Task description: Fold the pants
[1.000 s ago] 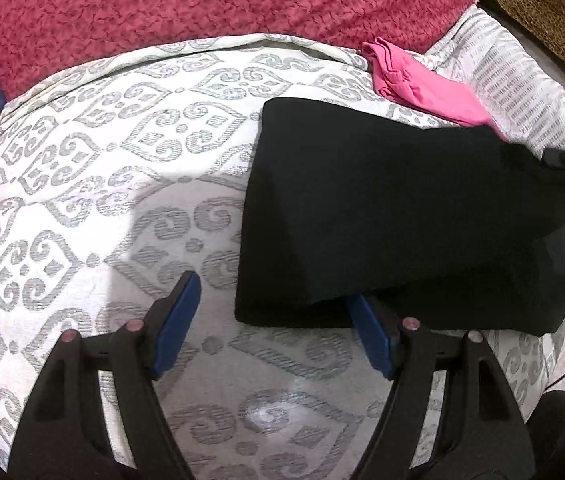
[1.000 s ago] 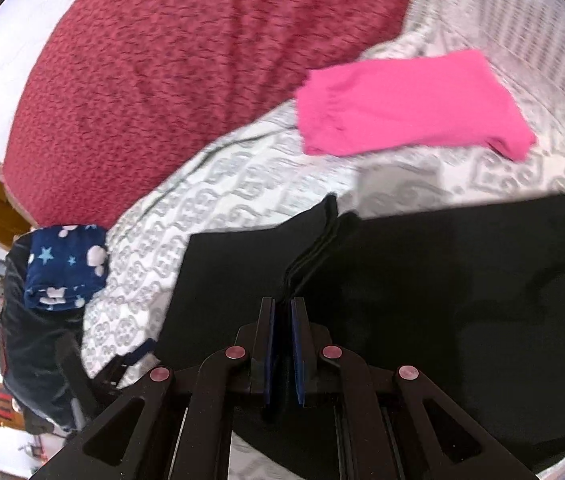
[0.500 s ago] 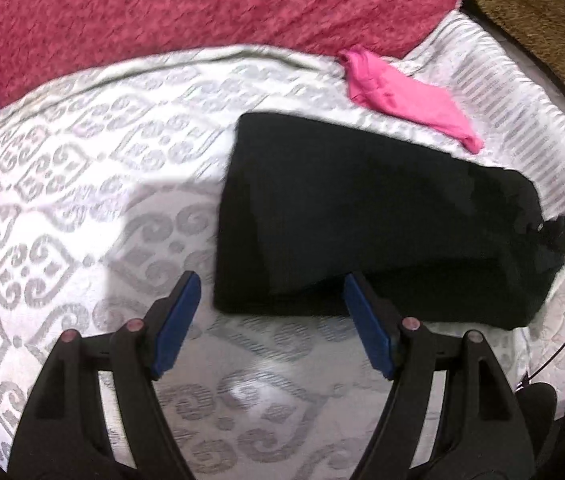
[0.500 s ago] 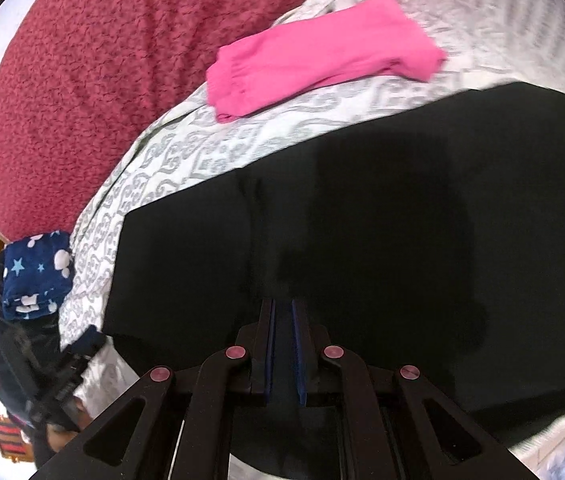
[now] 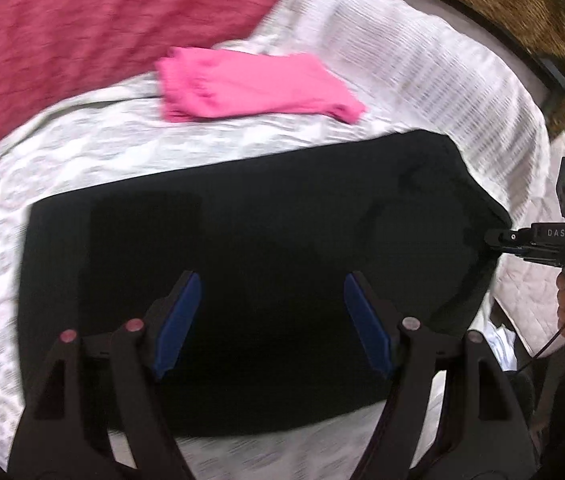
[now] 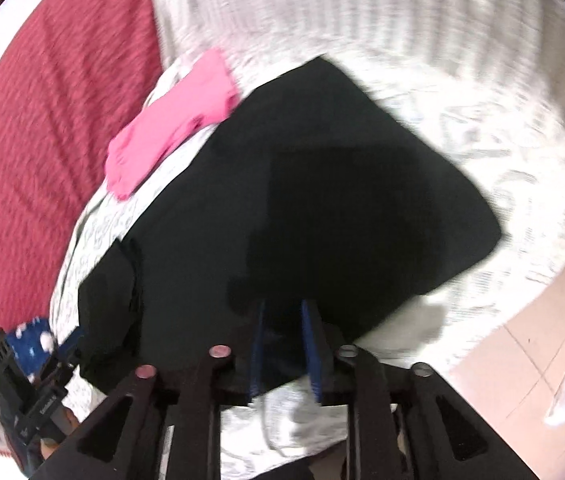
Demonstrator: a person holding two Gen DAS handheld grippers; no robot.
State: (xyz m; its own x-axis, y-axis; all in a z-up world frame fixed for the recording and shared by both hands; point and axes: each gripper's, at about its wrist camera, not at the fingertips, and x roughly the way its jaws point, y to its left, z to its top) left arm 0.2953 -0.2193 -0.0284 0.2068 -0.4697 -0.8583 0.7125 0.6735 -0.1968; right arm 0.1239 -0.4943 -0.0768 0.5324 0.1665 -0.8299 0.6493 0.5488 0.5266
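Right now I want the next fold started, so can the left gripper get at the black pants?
Probably yes: the left gripper hangs open right over the black pants, nothing between them.

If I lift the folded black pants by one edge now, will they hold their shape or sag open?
The black pants will likely sag: they are soft cloth lying flat on the bedspread, layers loosely stacked. Lifted by the right gripper alone, the far end probably droops and layers may slide apart. The open left gripper could support the other side.
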